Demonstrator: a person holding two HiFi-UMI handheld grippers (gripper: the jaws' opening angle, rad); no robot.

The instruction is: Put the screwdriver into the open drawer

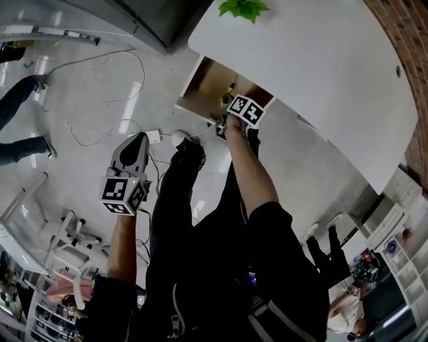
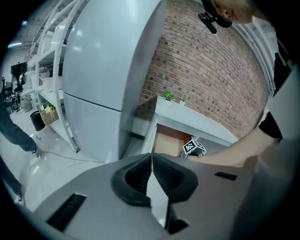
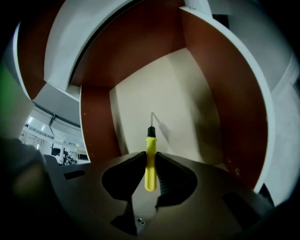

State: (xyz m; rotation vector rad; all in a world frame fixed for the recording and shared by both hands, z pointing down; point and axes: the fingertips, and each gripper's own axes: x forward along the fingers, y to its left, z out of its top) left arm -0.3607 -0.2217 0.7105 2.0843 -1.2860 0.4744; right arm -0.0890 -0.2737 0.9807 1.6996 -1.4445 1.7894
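In the right gripper view my right gripper (image 3: pixel 150 165) is shut on the yellow handle of the screwdriver (image 3: pixel 150 157). Its thin metal shaft points down at the cream bottom of the open drawer (image 3: pixel 187 98), which has brown side walls. In the head view the right gripper (image 1: pixel 231 99) hangs over that drawer (image 1: pixel 204 87), below the edge of the white table (image 1: pixel 321 73). My left gripper (image 1: pixel 136 141) stays lower left over the floor. Its jaws (image 2: pixel 151 169) are shut with nothing between them, and the drawer (image 2: pixel 168 142) shows far ahead of it.
Loose cables (image 1: pixel 100 100) and a white plug block (image 1: pixel 155 137) lie on the grey floor by the drawer. A green plant (image 1: pixel 244 8) stands on the table. A tall grey cabinet (image 2: pixel 108 75) rises left of the drawer. Another person's legs (image 1: pixel 17 120) are at the far left.
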